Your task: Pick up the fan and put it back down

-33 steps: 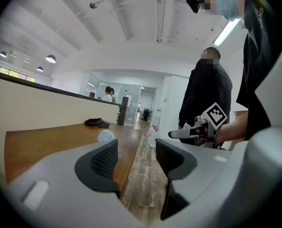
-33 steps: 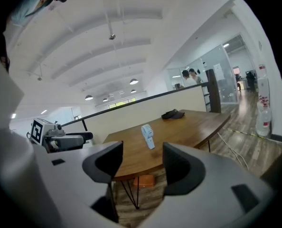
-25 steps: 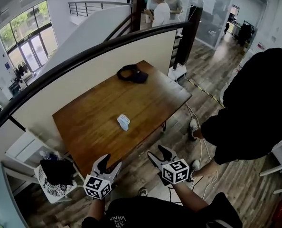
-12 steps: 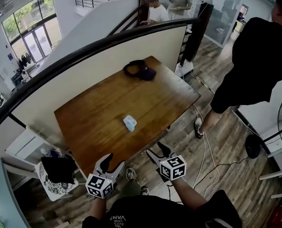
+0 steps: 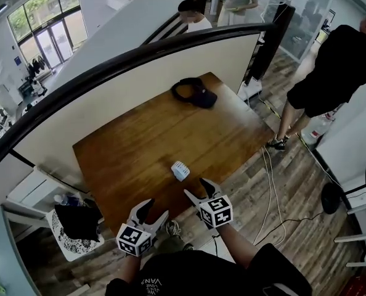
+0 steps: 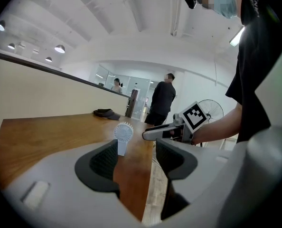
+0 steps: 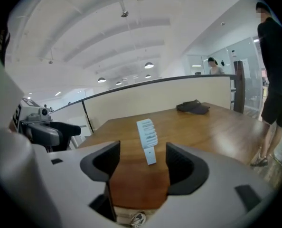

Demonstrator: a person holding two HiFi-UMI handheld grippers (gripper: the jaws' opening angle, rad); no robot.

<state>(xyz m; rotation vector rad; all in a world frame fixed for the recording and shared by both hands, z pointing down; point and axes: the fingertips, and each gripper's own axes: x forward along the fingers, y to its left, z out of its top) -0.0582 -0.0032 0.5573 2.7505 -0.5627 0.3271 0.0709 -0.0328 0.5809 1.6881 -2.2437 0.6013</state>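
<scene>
The fan (image 5: 180,171) is standing upright on its little base near the front edge of the wooden surface (image 5: 127,147), and nothing is touching it. The right gripper (image 5: 195,187) is hovering just at that edge and pointing at the fan. Its jaws have just been opening up wide, with nothing between them yet.

In the right gripper view the fan is showing edge-on, lined up with the gap but a bit beyond the jaw tips. I'm guessing the wide spread is there so both jaws are clearing the fan before closing in.

The left gripper (image 5: 156,207) is hanging lower and off to the side, past the surface's edge, with its jaws apart and empty too. To me it's looking parked, leaving the right one to do the job.

A dark cap (image 5: 195,93) is lying at the far end, well apart, so it isn't crowding anything.

So this is looking like the approach, with the pickup not yet begun. The next move is probably calling for a short push forward and a squeeze on the stem. The fan is looking light with a small base, so one jaw bumping it first could be tipping it over.
</scene>
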